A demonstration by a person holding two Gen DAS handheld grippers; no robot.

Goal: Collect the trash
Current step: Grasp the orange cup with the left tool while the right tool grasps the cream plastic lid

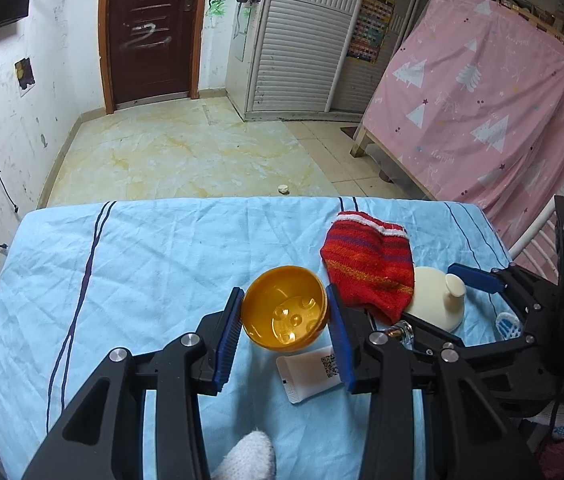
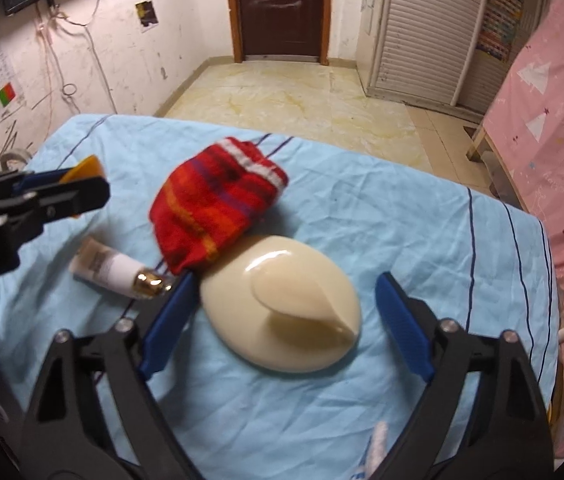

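Left hand-held gripper [image 1: 284, 312] pinches the yellow bowl [image 1: 284, 307] between its blue pads, above the blue-sheeted surface [image 1: 142, 264]. Right hand-held gripper [image 2: 282, 308] is spread wide around the cream lid [image 2: 282, 312], not touching. A red knit [image 2: 218, 204] overlaps the lid's far edge; a tube [image 2: 114, 268] lies just left.

A lived-in bedroom of a home: beyond the far edge of the table with its light blue sheet [image 1: 142, 248] runs a tiled floor [image 1: 186, 152] up to a dark brown door [image 1: 150, 32]. To the right stand a louvred white wardrobe [image 1: 302, 40] and a bed frame curtained in pink fabric [image 1: 482, 112] (tree-patterned), while cables trail down the scuffed white wall [image 2: 82, 60].
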